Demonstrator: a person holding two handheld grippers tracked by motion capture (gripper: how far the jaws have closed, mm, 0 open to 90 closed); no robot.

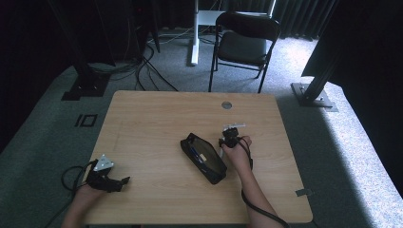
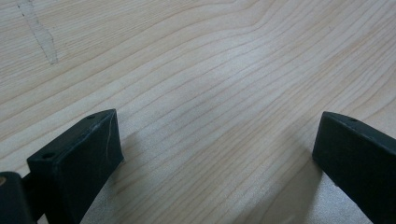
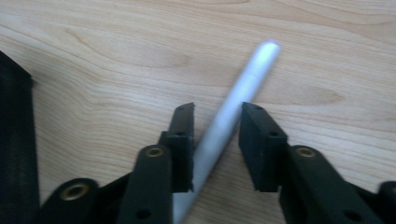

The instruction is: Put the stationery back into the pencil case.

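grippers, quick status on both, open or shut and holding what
Left gripper: open, nothing between its jaws, just bare light wooden table.
Right gripper: jaws around a slim silver-white pen lying on the table; whether the pads press it cannot be told.

A pale silver-grey pen (image 3: 233, 112) lies on the light tan table (image 1: 152, 118) with its wavy wood grain, beside a black mesh pencil case (image 1: 203, 158), between the matt black jaws of the right gripper (image 3: 217, 121), whose pivots are brass-coloured.
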